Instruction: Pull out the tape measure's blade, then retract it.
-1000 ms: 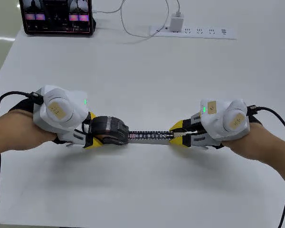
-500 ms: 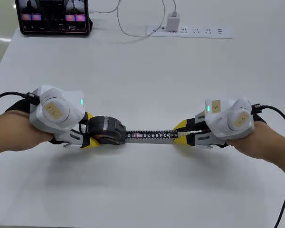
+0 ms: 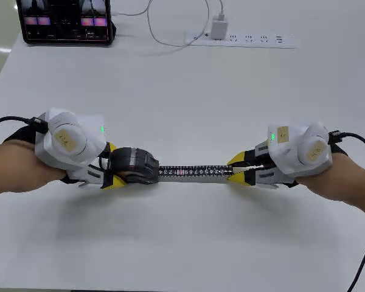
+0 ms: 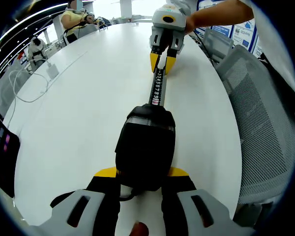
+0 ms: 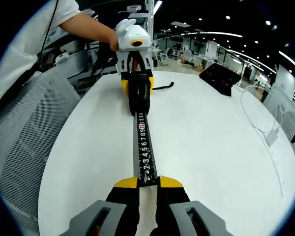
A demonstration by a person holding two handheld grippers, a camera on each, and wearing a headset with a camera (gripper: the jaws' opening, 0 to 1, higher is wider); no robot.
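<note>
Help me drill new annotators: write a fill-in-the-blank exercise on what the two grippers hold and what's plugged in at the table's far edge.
The left gripper is shut on the black case of the ____. The right gripper is shut on the tip of the extended ____. Far across the table, a white charger sits plugged into a ____.
Missing words: tape measure; blade; power strip.

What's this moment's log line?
left gripper: shut on tape measure | right gripper: shut on blade | blade: partly out
</note>
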